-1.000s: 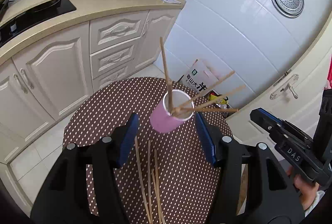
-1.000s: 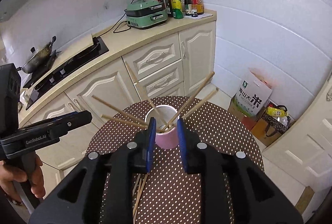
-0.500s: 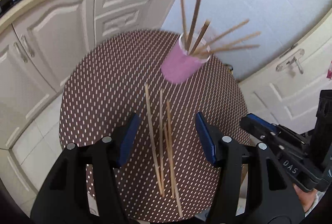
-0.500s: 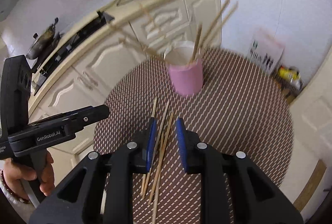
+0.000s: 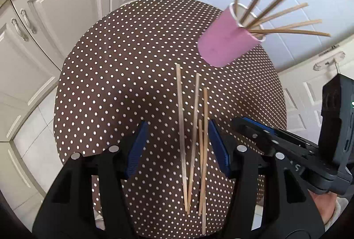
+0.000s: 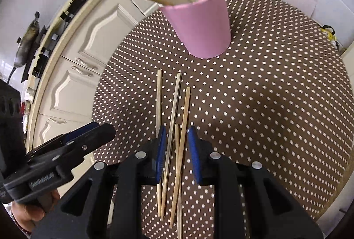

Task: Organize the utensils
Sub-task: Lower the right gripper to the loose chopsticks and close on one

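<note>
Four loose chopsticks [image 5: 194,128] lie side by side on the dotted table [image 5: 110,84], near the pink cup [image 5: 225,40]. More chopsticks stand in the cup. Your left tool [image 5: 177,146] is spread wide around the loose ones. Your right tool [image 6: 177,150] is partly open over three of them, pinching nothing.

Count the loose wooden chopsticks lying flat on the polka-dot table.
4 wooden chopsticks lie side by side before the pink cup: three long, one shorter, partly overlapped. More stand inside the cup.
</note>
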{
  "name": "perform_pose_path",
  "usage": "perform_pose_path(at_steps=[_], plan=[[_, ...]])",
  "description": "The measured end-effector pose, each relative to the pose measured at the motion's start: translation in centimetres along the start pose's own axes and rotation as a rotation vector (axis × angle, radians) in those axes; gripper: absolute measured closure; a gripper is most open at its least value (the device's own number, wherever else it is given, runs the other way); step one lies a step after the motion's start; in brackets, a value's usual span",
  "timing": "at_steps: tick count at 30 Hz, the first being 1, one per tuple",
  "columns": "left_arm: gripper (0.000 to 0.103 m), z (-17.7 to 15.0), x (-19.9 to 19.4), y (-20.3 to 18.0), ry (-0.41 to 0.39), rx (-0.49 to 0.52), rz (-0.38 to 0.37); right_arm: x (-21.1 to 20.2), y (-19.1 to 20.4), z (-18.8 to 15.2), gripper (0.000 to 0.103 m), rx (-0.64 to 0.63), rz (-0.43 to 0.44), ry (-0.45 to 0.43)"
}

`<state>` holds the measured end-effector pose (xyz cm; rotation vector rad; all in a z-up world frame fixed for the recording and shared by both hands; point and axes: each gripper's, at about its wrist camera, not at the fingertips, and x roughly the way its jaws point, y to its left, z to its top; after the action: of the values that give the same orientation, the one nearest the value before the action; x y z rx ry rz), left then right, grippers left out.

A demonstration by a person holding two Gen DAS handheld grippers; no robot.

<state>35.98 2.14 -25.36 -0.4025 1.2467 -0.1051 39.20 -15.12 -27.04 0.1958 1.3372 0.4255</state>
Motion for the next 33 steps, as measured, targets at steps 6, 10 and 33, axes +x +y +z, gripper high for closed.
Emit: perform_pose_path(at_steps=[6,10,33], plan=[[0.047,1.6,2.1,0.4,0.029,-0.023,0.032,3.8,-0.2,2.5,0.084,-0.008,-0.04,0.073],[0.047,2.5,3.3,0.4,0.048,-0.026,0.052,5.6,-0.4,3.5,0.084,-0.02,-0.059,0.12],[0.073,6.1,9.2,-1.7,0.089,0.054,0.186,3.7,-3.9,3.9,0.098,-0.07,0.024,0.124]])
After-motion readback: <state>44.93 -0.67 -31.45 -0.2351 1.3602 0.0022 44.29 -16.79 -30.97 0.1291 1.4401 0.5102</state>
